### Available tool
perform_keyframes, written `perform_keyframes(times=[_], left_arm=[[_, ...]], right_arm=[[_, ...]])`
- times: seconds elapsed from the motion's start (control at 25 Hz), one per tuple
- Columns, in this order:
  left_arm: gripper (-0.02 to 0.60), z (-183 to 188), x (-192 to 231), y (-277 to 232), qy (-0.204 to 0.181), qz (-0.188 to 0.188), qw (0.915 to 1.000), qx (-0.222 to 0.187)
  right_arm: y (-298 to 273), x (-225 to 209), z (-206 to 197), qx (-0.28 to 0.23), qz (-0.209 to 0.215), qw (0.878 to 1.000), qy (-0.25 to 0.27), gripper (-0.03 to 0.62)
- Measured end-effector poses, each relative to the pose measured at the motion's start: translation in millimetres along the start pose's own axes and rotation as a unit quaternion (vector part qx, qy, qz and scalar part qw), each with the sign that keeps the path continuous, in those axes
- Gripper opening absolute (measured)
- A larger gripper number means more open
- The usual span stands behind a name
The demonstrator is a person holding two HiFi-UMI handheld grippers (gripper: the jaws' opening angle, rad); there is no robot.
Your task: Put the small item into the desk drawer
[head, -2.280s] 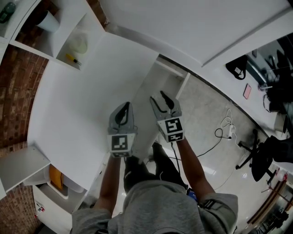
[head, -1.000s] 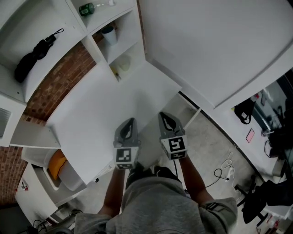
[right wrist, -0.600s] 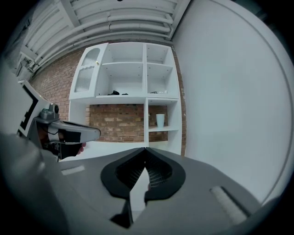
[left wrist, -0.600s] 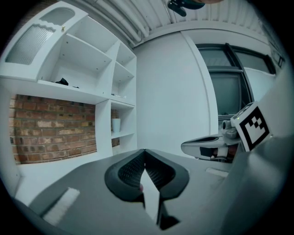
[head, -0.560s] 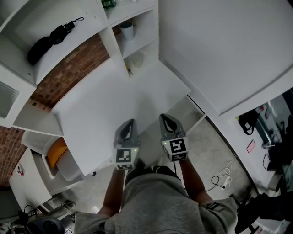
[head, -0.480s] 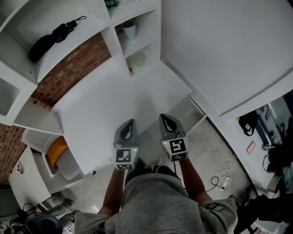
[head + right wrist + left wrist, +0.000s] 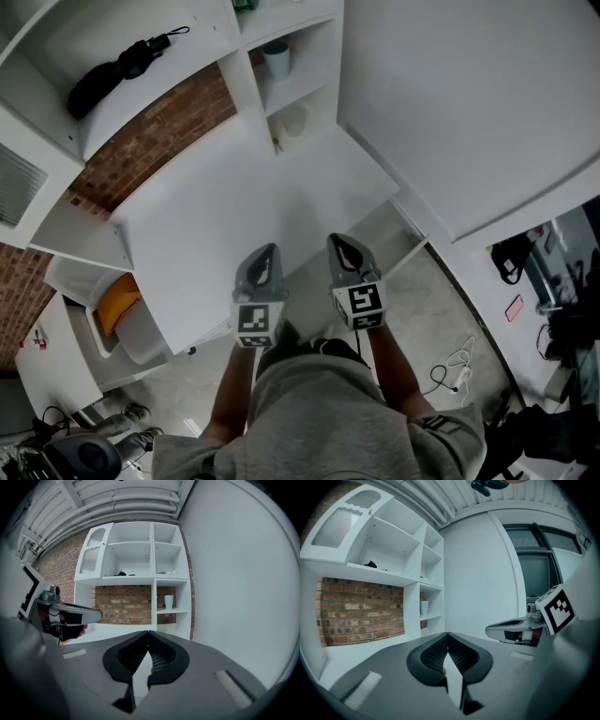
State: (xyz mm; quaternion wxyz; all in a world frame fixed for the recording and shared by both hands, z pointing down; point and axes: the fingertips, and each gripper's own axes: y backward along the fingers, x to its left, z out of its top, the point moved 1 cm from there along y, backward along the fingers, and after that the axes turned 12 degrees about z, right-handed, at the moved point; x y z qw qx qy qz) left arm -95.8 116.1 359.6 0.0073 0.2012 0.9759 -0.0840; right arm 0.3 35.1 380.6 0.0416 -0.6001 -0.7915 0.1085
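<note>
A small yellow item (image 7: 277,145) lies at the back of the white desk (image 7: 216,216), in the bottom shelf nook beside a pale round object (image 7: 294,120). My left gripper (image 7: 266,249) (image 7: 446,634) and right gripper (image 7: 336,240) (image 7: 148,633) hover side by side over the desk's near edge, far from the item. Both are shut with nothing between their jaws. Each shows in the other's gripper view, the right gripper (image 7: 511,631) and the left gripper (image 7: 75,616). I cannot make out a drawer front; a small dark knob (image 7: 192,352) sits under the desk's front edge.
White shelves (image 7: 234,84) rise behind the desk with a pale cup (image 7: 277,59) (image 7: 168,602) and a black umbrella (image 7: 127,58). A brick wall (image 7: 159,141) backs them. A bin with something orange (image 7: 117,305) stands left of the desk. Cables lie on the floor (image 7: 450,361) at right.
The head view has swung up towards the shelves, so more of the shelving and the umbrella shows. Both grippers stay shut and side by side at the desk's near edge.
</note>
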Motion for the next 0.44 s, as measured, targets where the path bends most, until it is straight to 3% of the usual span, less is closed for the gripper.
perform_keyframes(times=[0.44], left_arm=[[0.012, 0.9, 3.2, -4.6, -0.003, -0.007, 1.0, 0.002]], right_arm=[[-5.7, 1.4, -3.3, 0.006, 0.001, 1.0, -0.007, 0.003]])
